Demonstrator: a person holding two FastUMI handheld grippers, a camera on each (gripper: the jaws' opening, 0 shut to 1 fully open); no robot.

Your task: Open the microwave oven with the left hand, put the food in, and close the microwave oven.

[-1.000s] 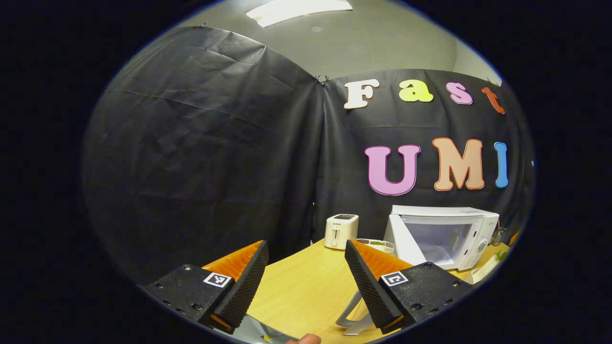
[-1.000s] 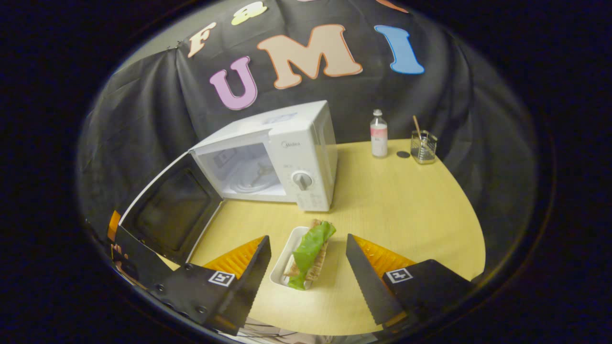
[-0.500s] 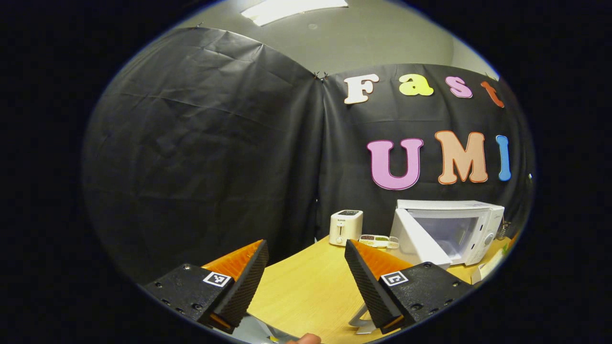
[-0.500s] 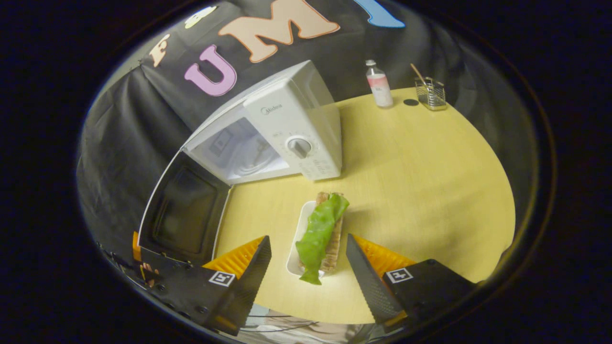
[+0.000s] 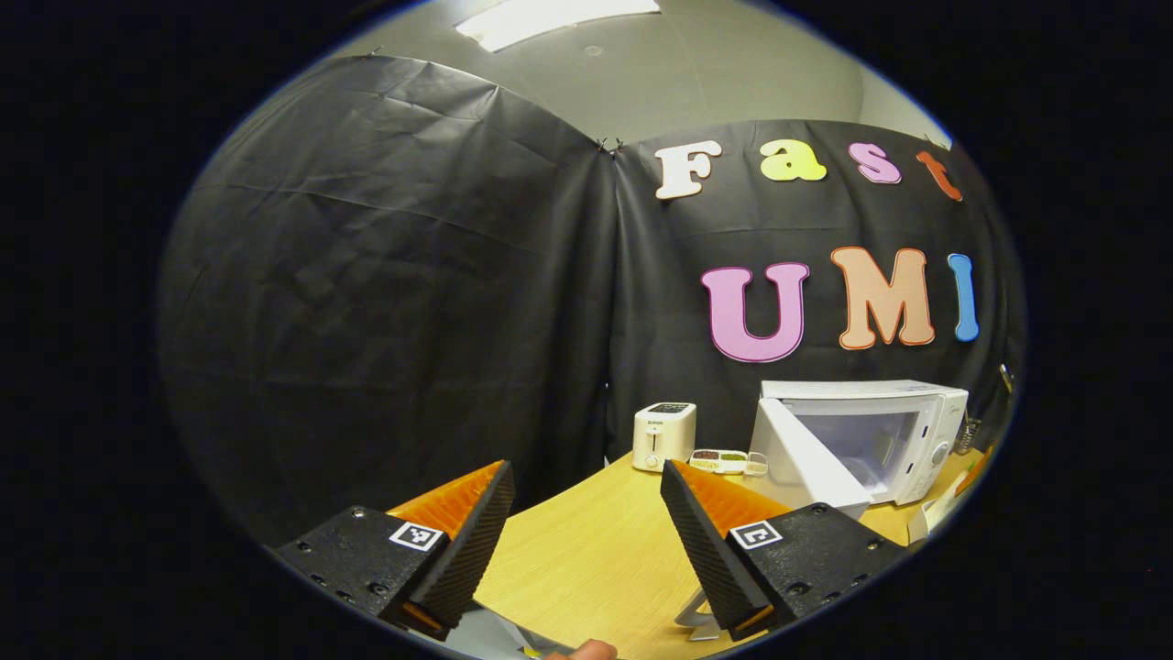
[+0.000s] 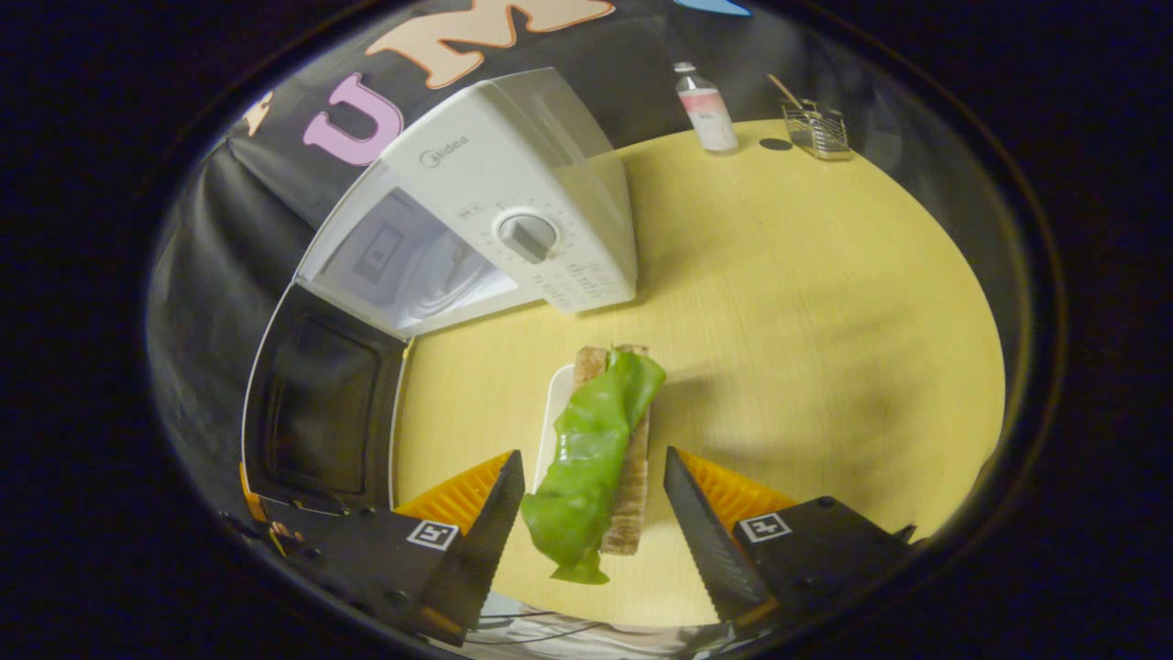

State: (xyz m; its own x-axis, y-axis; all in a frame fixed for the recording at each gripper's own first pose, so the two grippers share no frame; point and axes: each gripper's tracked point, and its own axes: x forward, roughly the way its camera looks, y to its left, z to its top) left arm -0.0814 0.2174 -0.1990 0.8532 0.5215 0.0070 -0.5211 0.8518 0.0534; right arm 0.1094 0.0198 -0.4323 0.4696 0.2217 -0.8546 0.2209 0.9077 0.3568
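Above table (image 6: 825, 302), right gripper (image 6: 591, 513) straddles food (image 6: 596, 449), jaws apart.

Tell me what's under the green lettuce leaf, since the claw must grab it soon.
Under the lettuce leaf lies toasted bread, resting on a white tray. Any filling beneath the leaf is covered.

Overhead ceiling light (image 5: 554, 16), fisheye-warped edges

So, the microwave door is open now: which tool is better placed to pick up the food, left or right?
Right. The right tool is open with the food lying between its fingers. The left tool, also open, points over bare table, away from the food.
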